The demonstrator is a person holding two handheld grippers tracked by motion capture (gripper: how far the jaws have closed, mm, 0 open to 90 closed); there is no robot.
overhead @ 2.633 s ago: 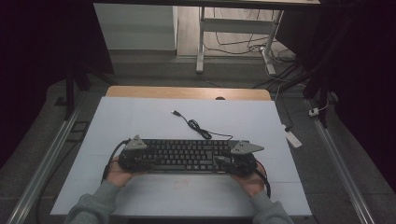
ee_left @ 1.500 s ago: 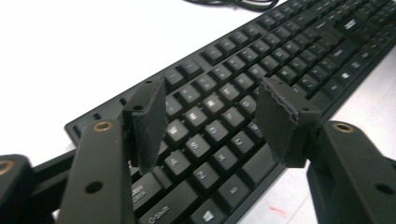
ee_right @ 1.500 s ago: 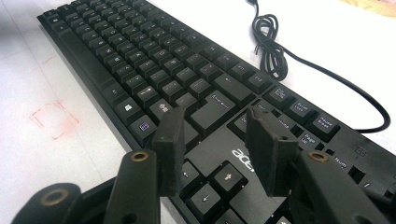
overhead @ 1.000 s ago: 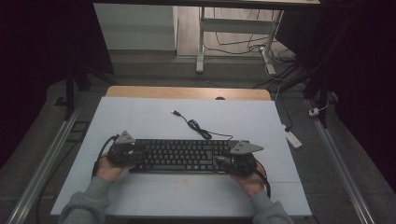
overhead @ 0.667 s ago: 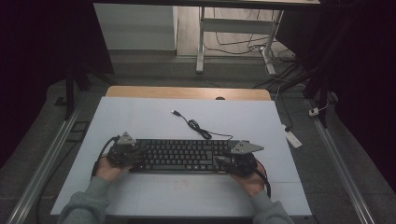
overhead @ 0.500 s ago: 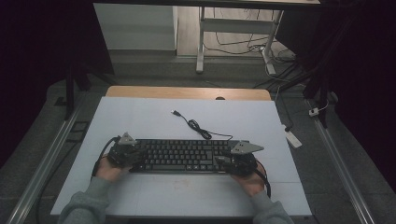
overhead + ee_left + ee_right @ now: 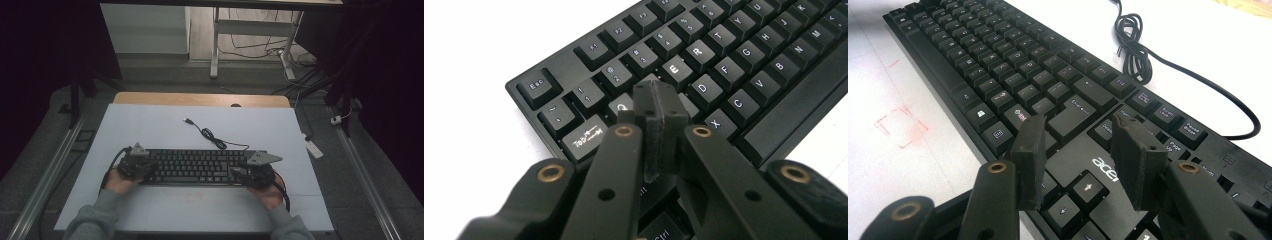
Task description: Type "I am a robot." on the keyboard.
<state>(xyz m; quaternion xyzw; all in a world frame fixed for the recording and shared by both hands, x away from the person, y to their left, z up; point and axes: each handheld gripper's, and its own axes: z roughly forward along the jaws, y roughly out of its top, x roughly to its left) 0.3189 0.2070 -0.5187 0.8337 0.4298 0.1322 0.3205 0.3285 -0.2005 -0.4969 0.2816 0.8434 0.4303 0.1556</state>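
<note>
Dim room surrounds a white table (image 7: 150, 125) whose far edge shows a strip of bare wood; beyond it are a metal frame and loose wires on the floor. On the table, toward the near edge and roughly centred between the left and right edges, lies a black keyboard (image 7: 192, 166), its long side parallel to the near edge. Its black cable (image 7: 210, 135) coils from the back of the keyboard toward the middle of the table and ends in a plug.

A person's forearms in grey sleeves come in from the near edge, one hand at each end of the keyboard. The left gripper (image 7: 134, 165) sits over the keyboard's left end. In the left gripper view its two black jaws are clenched together, pad against pad, with nothing between them, the tip (image 7: 656, 107) poised over the letter keys near Q and W, beside the Tab key; whether it touches a key cannot be told.

The right gripper (image 7: 252, 172) is over the keyboard's right end. In the right gripper view its jaws stand apart, released, above the arrow keys and the printed brand name, gripping nothing. Faint red marks (image 7: 900, 125) show on the table near the keyboard's front edge.
</note>
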